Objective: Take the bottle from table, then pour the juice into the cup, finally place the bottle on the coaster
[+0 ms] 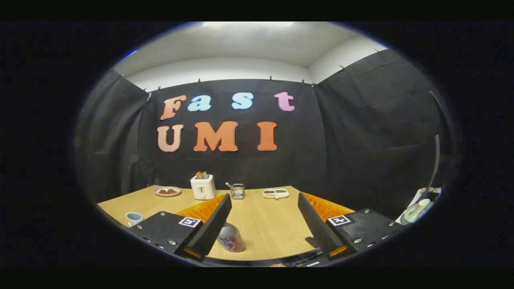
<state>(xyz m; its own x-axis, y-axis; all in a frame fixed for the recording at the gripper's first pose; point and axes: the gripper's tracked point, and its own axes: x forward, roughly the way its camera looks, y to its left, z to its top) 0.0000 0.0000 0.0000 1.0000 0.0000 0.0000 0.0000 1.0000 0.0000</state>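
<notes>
Now fingers (265, 218) gape wide, bottle (230, 237) between them.

We see a pale wood-grain table (265, 224), a white toaster (202, 187), a white cup (133, 218) with a dark inside, and a bottle (231, 237) with a white top and a red-and-blue printed label.

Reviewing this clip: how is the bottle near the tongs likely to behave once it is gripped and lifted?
The bottle stands on the wooden table, close beside one finger of the open tongs. Its rounded shoulder and glossy printed wrap suggest it may slip under a light squeeze. It looks upright with a narrow top, so a sideways nudge could tip it. How full or heavy it is cannot be judged.
</notes>
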